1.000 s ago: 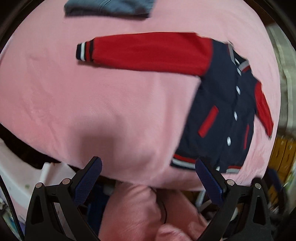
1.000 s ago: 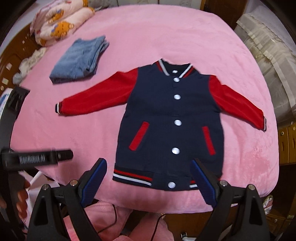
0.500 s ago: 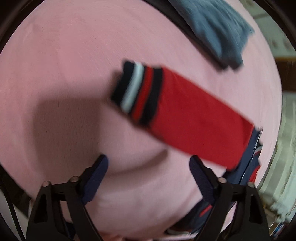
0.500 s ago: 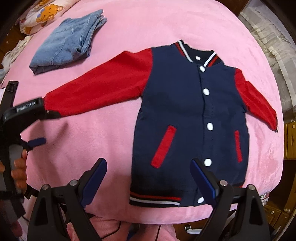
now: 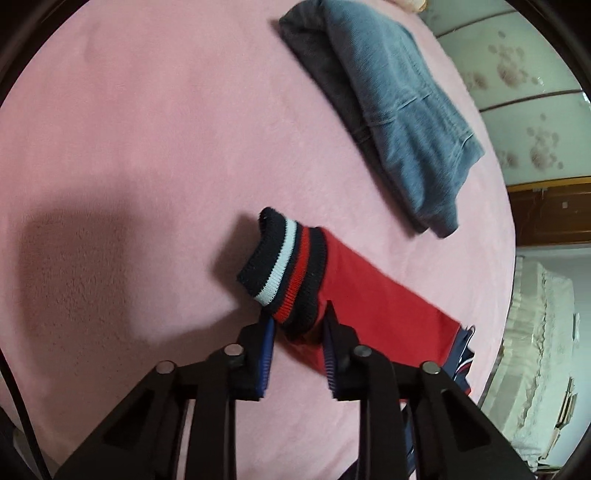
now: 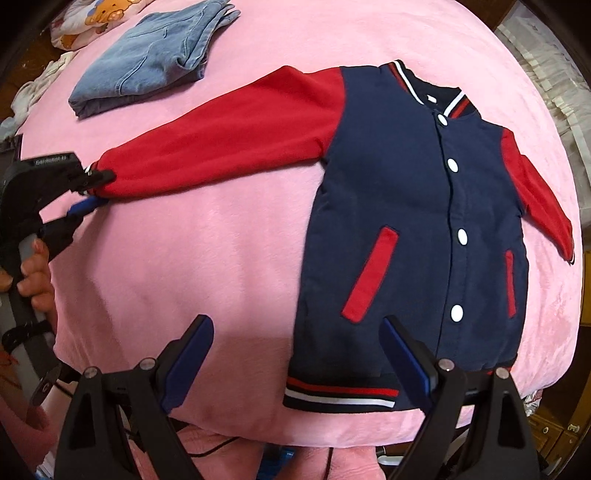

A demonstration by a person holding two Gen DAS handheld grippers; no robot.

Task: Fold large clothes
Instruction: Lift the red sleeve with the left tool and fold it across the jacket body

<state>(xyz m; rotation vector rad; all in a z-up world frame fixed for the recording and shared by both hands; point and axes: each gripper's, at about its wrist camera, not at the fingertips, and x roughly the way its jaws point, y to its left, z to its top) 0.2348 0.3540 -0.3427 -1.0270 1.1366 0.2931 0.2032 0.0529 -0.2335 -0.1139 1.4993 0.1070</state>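
Observation:
A navy varsity jacket with red sleeves lies flat, front up and buttoned, on a pink blanket. Its long red sleeve stretches out to the left. My left gripper is shut on the striped cuff of that sleeve, and the cuff bunches up between the pads; it also shows in the right wrist view, held by a hand. My right gripper is open and empty, hovering above the jacket's striped bottom hem.
Folded blue jeans lie on the blanket beyond the sleeve, also in the left wrist view. A printed pillow sits at the far left corner. The bed's front edge runs just below the hem; cabinets stand to the right.
My left gripper has moved up to the sleeve cuff and shut on it. My right gripper has moved closer to the jacket's hem and stays open.

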